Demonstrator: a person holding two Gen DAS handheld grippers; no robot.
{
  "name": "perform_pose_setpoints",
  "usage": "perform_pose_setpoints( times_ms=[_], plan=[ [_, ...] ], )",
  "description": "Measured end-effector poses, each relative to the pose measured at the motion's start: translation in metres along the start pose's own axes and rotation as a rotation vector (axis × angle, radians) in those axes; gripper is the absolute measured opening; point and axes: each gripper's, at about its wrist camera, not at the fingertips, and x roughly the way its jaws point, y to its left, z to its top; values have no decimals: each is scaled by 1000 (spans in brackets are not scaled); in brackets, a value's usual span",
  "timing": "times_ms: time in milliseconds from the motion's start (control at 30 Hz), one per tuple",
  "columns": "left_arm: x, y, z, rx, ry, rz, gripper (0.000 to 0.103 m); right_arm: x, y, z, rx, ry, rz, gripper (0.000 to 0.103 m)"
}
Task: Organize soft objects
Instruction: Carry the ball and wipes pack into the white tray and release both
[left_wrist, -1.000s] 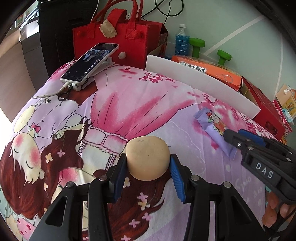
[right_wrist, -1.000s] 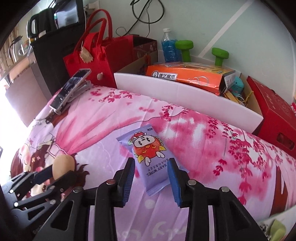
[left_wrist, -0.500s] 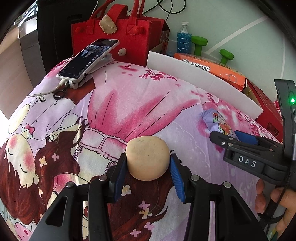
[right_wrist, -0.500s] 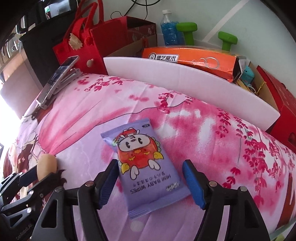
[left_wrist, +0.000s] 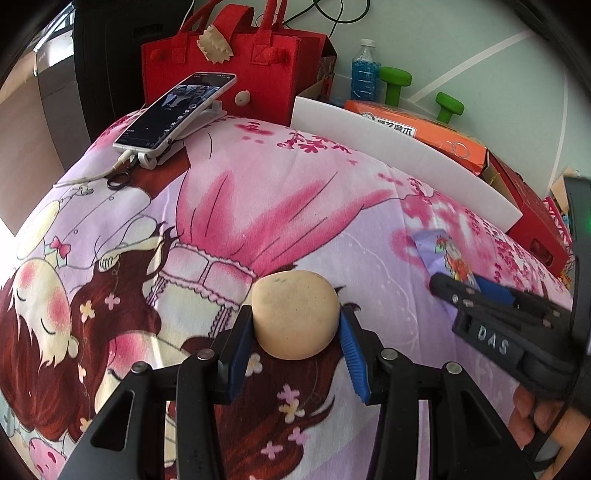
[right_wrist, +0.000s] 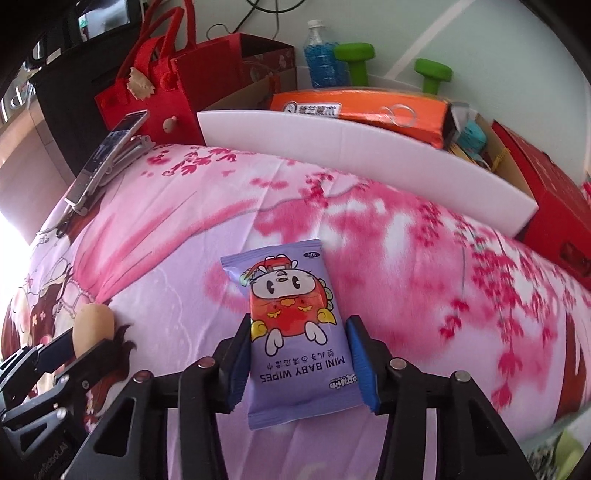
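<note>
The left tongs (left_wrist: 295, 343) clamp a tan foam ball (left_wrist: 295, 314) that rests on the pink cartoon sheet (left_wrist: 258, 206), just as they did a second ago; ball and tongs have not shifted. The right tongs (right_wrist: 295, 362) have just been closing: half a second ago they stood wide on either side of the purple pack of baby wipes (right_wrist: 291, 332), and now the blue pads (right_wrist: 360, 365) sit against its long edges, the pack lying flat on the sheet between them. Between the two tongs the sheet lies bare. Beyond the left tongs, open sheet runs up to a phone on a stand (left_wrist: 177, 110) and a red felt bag (left_wrist: 229, 66). Beyond the right tongs, bare sheet reaches a white foam board (right_wrist: 369, 162), with an orange box (right_wrist: 369, 107) behind it.
</note>
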Motion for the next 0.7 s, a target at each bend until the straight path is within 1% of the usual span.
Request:
perform_pose_setpoints(
  times_ms=[167, 233, 367, 500, 633, 700],
  plan=[
    [-10, 1, -10, -12, 13, -49, 47, -19, -2, -25, 60, 2, -6, 50],
    [-16, -1, -16, -8, 20, -65, 47, -32, -6, -34, 91, -11, 5, 50],
    [-28, -9, -24, 21, 22, -63, 47, -59, -17, -50, 153, -41, 5, 50],
    [-49, -26, -26, 75, -11, -59, 47, -91, -29, -69, 209, -68, -9, 50],
    [-74, -44, -26, 126, -51, -69, 47, -121, -36, -82, 237, -79, -53, 50],
    [-84, -52, -28, 149, -70, -73, 47, -135, -42, -89, 260, -87, -61, 50]
  ],
)
